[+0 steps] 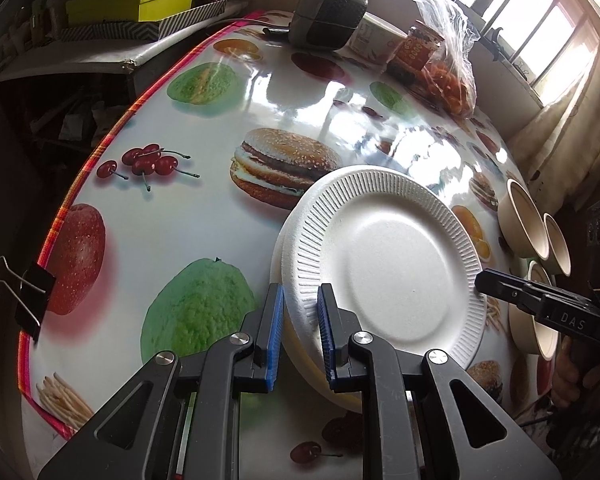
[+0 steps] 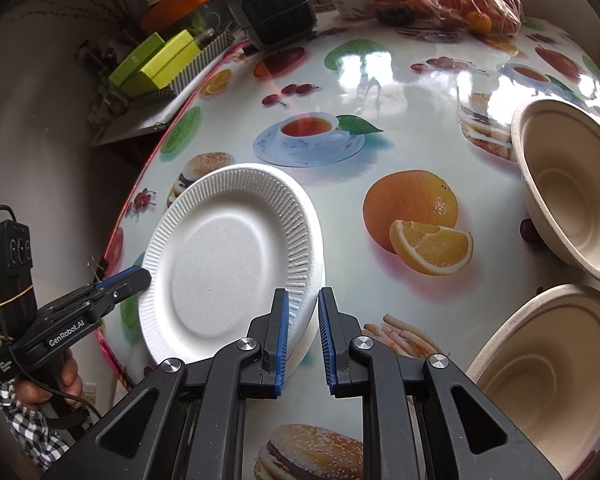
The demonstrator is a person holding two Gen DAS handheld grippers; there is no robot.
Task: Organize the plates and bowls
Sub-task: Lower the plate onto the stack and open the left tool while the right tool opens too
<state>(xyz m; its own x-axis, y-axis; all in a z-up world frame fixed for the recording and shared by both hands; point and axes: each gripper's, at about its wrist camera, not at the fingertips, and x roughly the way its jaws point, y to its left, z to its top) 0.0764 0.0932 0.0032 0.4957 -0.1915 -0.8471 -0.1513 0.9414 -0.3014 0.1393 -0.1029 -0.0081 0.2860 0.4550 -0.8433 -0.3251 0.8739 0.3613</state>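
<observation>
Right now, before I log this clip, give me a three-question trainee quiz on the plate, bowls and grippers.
1. True or false: the left gripper and the right gripper each pinch the rim of the white plate between their fingers.
2. In the right wrist view, which tablecloth print lies between the plate and the bowls? A pizza, B orange, C grapes.
3. How many bowls show in the right wrist view?
Key: 1 true; 2 B; 3 two.
</observation>
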